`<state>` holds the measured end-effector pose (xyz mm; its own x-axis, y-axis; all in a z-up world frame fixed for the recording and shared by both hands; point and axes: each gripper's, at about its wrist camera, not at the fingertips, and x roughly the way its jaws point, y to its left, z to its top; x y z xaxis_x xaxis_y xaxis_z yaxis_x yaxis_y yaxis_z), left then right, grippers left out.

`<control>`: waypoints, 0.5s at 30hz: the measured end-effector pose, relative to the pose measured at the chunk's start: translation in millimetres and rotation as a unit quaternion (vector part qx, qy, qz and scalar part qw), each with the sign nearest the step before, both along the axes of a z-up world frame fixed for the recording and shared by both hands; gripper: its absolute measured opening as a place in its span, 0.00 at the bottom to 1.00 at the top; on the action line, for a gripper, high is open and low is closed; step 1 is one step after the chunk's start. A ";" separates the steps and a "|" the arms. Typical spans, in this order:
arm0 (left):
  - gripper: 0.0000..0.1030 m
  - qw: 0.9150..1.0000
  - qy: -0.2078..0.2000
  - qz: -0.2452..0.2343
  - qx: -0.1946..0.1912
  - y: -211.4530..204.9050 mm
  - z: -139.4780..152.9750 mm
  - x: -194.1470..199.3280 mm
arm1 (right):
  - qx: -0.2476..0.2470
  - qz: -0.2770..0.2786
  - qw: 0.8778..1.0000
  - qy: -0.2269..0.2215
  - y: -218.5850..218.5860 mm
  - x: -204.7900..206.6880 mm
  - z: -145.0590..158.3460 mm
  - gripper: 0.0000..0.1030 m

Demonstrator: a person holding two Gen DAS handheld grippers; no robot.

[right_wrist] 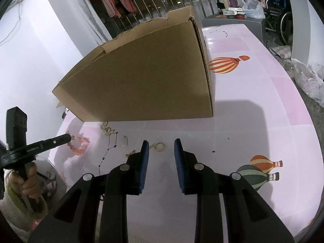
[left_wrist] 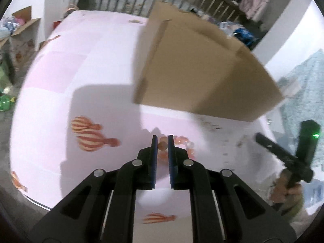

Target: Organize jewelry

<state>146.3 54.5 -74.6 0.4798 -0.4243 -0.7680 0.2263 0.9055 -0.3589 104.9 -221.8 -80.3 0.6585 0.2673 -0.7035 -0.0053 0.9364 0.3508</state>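
1. Left gripper (left_wrist: 162, 139) has its blue pads pinched narrowly on one bead of the pink bead bracelet (left_wrist: 183, 145); the loop trails rightward over the table (left_wrist: 101, 77).
2. Right gripper (right_wrist: 161, 144) stands partly open, holding nothing.
3. Only the right wrist view shows the star chain (right_wrist: 108, 148), gold ring (right_wrist: 160, 146) and tag (right_wrist: 125, 142), strung along the cardboard box (right_wrist: 141, 77) front.

The tablecloth (right_wrist: 263, 101) was pale pink with lilac squares and printed balloons: an orange-and-cream striped one (right_wrist: 222, 64) at two o'clock, a green-and-orange pair (right_wrist: 259, 172) at four. The cardboard box (right_wrist: 141, 77) was plain tan. The bead bracelet (left_wrist: 186, 145) was coral-orange. Both grippers were black with blue pads (right_wrist: 179, 162).
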 end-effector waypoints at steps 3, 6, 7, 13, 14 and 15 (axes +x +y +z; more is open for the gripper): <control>0.30 0.999 -0.016 0.017 0.026 3.4 2.1 -0.5 | -0.002 0.000 1.000 0.000 0.7 -1.2 0.7 0.25; 0.37 0.998 -0.046 0.017 0.034 2.4 13.9 -6.6 | -0.005 0.000 1.000 -0.001 1.4 -2.2 2.6 0.25; 0.39 0.997 -0.059 0.014 0.039 -2.1 20.3 -7.8 | -0.006 0.001 1.000 -0.002 1.9 -2.6 3.2 0.25; 0.39 0.989 -0.115 -0.034 0.083 -34.7 37.6 -20.4 | -0.015 0.002 1.000 -0.011 4.3 -2.3 6.9 0.25; 0.39 0.987 -0.123 -0.045 0.093 -43.0 37.1 -22.0 | -0.015 0.001 1.000 -0.013 4.8 -2.1 7.6 0.25; 0.39 0.985 -0.128 -0.054 0.097 -48.5 35.7 -23.0 | -0.016 0.000 1.000 -0.016 5.2 -1.9 8.2 0.25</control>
